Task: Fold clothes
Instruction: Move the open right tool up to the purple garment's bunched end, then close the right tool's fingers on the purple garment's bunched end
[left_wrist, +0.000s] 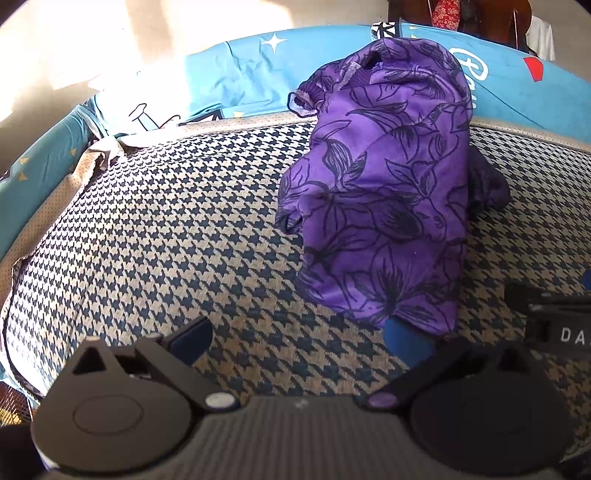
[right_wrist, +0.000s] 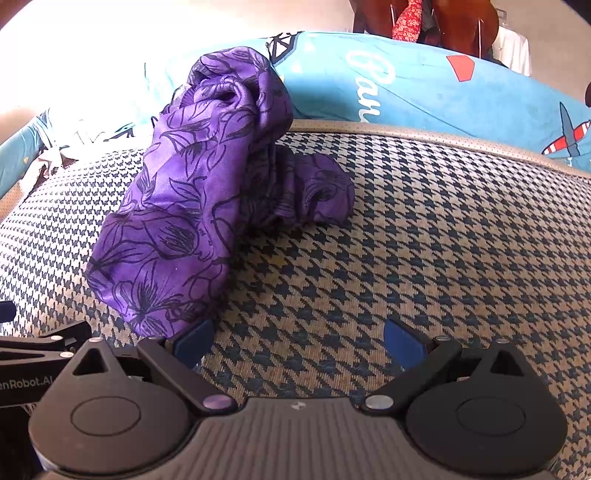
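So: one crumpled purple floral-print garment, two grippers, both jaws spread, gripping nothing.
Left gripper sits low over the blue-and-beige houndstooth woven cover, its right blue fingertip pad at the garment's near hem; contact unclear. Right gripper is level just beside it, left pad at the same hem. Garment is heaped mid-cover, its far end reaching the blue printed bedding.
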